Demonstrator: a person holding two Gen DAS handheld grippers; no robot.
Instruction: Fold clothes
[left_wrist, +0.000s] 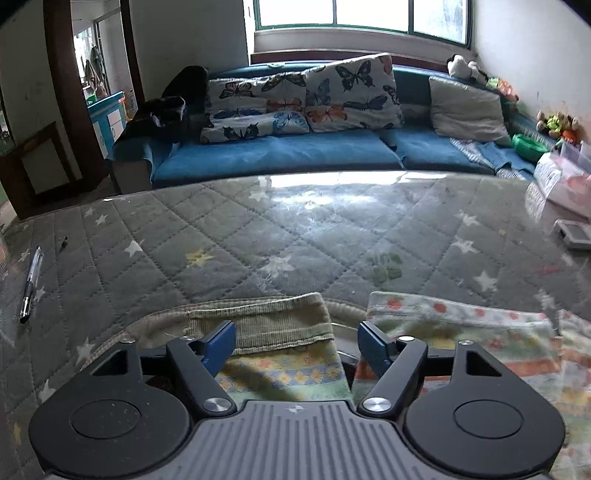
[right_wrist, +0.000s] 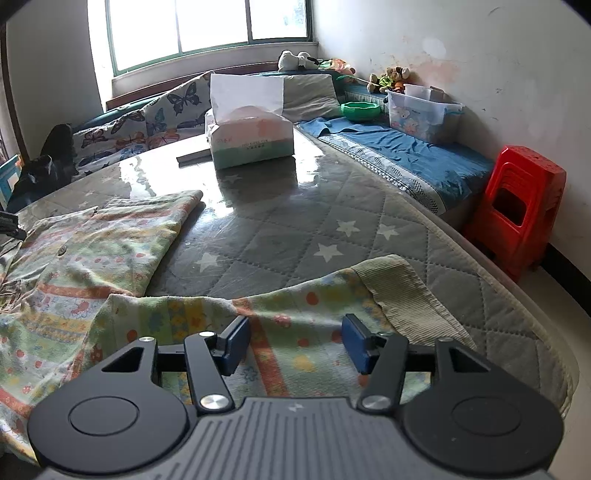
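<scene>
A small patterned garment (right_wrist: 92, 251) with pastel stripes, flowers and ribbed olive cuffs lies spread on the quilted grey table cover (right_wrist: 295, 229). In the left wrist view my left gripper (left_wrist: 297, 345) is open, its blue pads on either side of one sleeve (left_wrist: 280, 369), just behind the ribbed cuff (left_wrist: 258, 325). In the right wrist view my right gripper (right_wrist: 295, 343) is open over the other sleeve (right_wrist: 280, 321), whose ribbed cuff (right_wrist: 402, 295) lies to the right of it. Neither holds the cloth.
A tissue box (right_wrist: 251, 140) stands at the far side of the table. A pen (left_wrist: 31, 284) lies at the left and a small dark box (left_wrist: 574, 234) at the right. A blue sofa with cushions (left_wrist: 295, 147) lies beyond. A red stool (right_wrist: 517, 210) stands at the right.
</scene>
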